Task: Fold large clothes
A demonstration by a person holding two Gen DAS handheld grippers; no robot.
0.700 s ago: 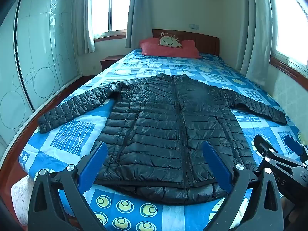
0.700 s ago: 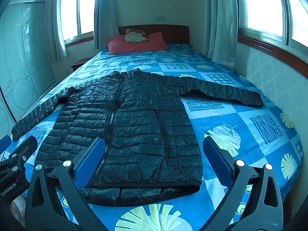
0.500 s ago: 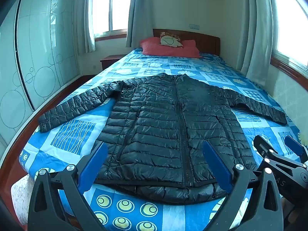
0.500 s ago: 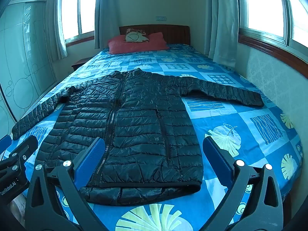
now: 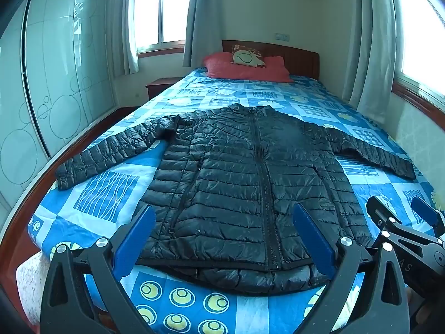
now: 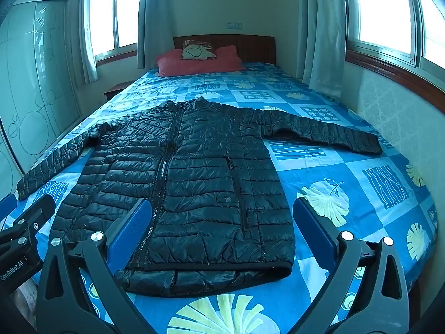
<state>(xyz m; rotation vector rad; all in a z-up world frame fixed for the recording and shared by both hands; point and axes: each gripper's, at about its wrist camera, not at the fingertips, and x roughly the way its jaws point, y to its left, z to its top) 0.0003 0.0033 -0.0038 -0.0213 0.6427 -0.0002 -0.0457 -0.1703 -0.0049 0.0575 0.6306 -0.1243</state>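
A wide bed covered by a blue patchwork sheet printed with leaves, circles and wavy lines (image 5: 111, 192) fills most of both views, its dark wooden headboard (image 6: 250, 46) against the far wall and a reddish wooden frame edge (image 5: 25, 194) along its left side. Beside that edge stands a pale wardrobe with frosted sliding doors etched with circles (image 5: 64, 83), and grey curtains (image 6: 322, 27) hang at the bright windows. Spread flat on the near half of the sheet lies the black quilted puffer jacket (image 5: 250, 183), front side up with its zip closed, collar toward the headboard, hem toward the cameras and both sleeves stretched out sideways to the left and right edges of the mattress. At the head of the bed rests a long red pillow (image 6: 197, 61) with a small cream patterned cushion (image 6: 198, 50) on top of it. The left gripper (image 5: 222, 233), black-framed with blue pads, hovers above the jacket's hem near its left half, jaws spread wide with nothing in them. The right gripper (image 6: 222, 231) hangs over the hem's right half, likewise gaping and empty, clear of the fabric.
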